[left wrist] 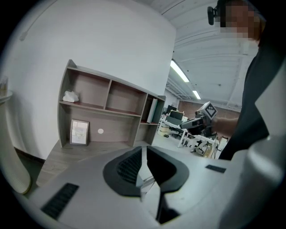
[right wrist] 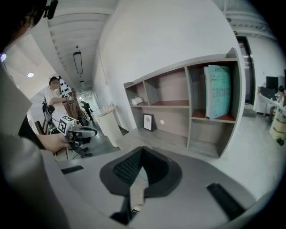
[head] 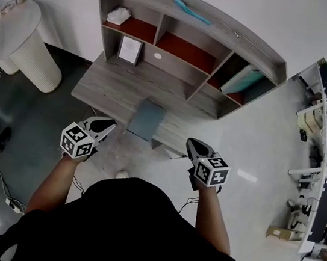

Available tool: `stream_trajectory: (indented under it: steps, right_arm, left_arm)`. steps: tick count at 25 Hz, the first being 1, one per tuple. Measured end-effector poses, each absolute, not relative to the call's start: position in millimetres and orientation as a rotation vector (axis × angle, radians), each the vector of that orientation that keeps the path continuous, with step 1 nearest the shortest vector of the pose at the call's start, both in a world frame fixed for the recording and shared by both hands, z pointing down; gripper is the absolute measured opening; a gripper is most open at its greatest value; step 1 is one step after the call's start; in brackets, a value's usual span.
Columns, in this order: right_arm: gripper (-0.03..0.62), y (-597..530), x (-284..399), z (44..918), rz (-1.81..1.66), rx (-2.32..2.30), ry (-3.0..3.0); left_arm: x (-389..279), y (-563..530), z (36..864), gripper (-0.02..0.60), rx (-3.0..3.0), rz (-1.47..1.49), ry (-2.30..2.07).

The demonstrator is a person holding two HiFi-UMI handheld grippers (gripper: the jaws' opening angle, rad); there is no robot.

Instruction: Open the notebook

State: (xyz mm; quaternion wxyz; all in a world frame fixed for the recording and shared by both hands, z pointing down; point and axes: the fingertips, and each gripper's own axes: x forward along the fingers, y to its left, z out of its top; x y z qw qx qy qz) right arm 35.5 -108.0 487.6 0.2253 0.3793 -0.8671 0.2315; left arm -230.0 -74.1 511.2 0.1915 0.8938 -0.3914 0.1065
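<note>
A closed grey-blue notebook (head: pixel 147 119) lies flat on the wooden desk (head: pixel 106 85), near its front edge. My left gripper (head: pixel 109 125) hovers just off the desk's front edge, to the left of the notebook, apart from it. Its jaws are shut with nothing between them. My right gripper (head: pixel 191 143) hangs to the right of the notebook, in front of the desk, also shut and empty. In both gripper views the grippers' own bodies (left wrist: pixel 143 150) (right wrist: pixel 142 151) hide the notebook.
A shelf hutch (head: pixel 193 16) stands at the back of the desk, holding a framed picture (head: pixel 130 49), a white cloth (head: pixel 118 15) and teal folders (head: pixel 244 81). A white round stand (head: pixel 24 45) is left of the desk. Office desks (head: pixel 325 151) stand at the right.
</note>
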Motion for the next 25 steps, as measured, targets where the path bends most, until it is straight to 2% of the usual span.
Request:
stream_trajectory:
  steps: [11, 25]
  right_arm:
    - [0.002, -91, 21, 488, 0.652, 1.108, -2.347]
    - [0.002, -107, 54, 495, 0.672, 1.136, -2.339]
  left_arm:
    - [-246, -88, 511, 0.041, 2.538, 0.27, -1.04]
    - [-222, -109, 515, 0.041, 2.546, 0.308, -1.039]
